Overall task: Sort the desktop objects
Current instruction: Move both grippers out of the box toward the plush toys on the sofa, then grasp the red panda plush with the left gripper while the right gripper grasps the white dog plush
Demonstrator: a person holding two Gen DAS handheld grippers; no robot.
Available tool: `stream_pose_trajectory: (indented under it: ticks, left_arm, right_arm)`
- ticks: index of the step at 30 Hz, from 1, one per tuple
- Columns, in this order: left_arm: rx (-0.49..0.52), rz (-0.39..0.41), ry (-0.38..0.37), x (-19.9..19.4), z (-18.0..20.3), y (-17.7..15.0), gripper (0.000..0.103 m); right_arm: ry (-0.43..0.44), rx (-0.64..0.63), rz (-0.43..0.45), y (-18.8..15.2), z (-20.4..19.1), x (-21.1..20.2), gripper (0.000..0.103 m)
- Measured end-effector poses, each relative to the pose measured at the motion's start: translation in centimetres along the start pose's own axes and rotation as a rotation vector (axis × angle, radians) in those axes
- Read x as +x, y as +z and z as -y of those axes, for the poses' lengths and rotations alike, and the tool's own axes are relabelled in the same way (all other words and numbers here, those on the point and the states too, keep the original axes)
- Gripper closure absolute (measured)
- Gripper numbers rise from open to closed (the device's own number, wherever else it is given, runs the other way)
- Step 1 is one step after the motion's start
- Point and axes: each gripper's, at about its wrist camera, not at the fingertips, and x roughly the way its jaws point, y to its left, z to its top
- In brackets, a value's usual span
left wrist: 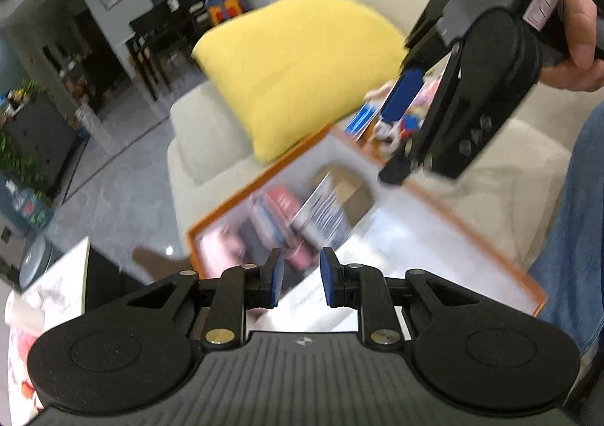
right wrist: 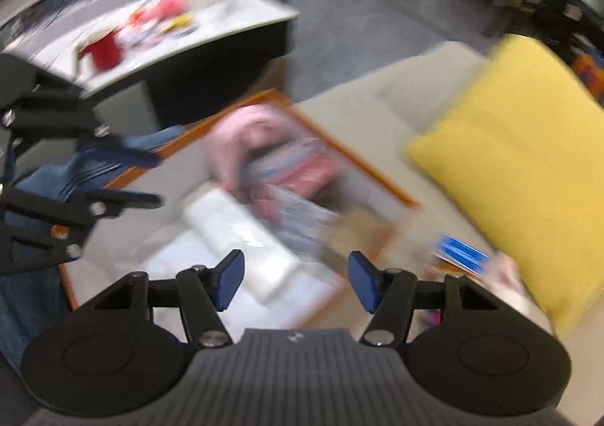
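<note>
A: You're holding both grippers over the orange-rimmed box (left wrist: 490,233) on the sofa (left wrist: 211,146). Left gripper (left wrist: 301,280) is parted with a narrow gap and nothing between the pads; right gripper (right wrist: 295,279) is spread wide, also empty.

B: Where are the sorted things sitting?

A: Inside the box, bunched toward its corner nearest the yellow cushion (left wrist: 298,67): a pink soft item (right wrist: 241,139), a red packet (right wrist: 309,173), a striped blue-white packet (left wrist: 324,214), a brown carton (right wrist: 355,233), and a white roll (right wrist: 241,237) lying closer to you. A blue card (right wrist: 460,252) and some small colourful pieces are lying outside the box, between its rim and the cushion.

B: What's the risk for you here?

A: Both views are smearing, so you're swinging fast. I'm guessing you're aiming at the loose bits by the cushion; coming in at this speed, you could be clipping the box rim or knocking the card further under the cushion. The two grippers are also working close together above the box, so they could be bumping. The packets look glossy and stacked loosely, so they could be sliding if nudged.
</note>
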Motion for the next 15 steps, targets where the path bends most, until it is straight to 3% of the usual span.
stream_pose_trajectory:
  ticks: [6, 12, 15]
  left_arm:
    - [-0.06, 0.009, -0.116, 1.3, 2.9, 5.3, 0.076]
    - [-0.248, -0.1, -0.22, 7.2, 4.9, 10.5, 0.076]
    - [-0.365, -0.163, -0.234, 10.6, 5.5, 12.3, 0.076]
  right_arm:
    - [-0.138, 0.204, 0.045, -5.0, 8.4, -9.0, 0.041]
    - [-0.185, 0.404, 0.043, -10.2, 14.1, -5.5, 0.048]
    - [-0.223, 0.413, 0.066, -11.3, 16.6, -3.7, 0.048]
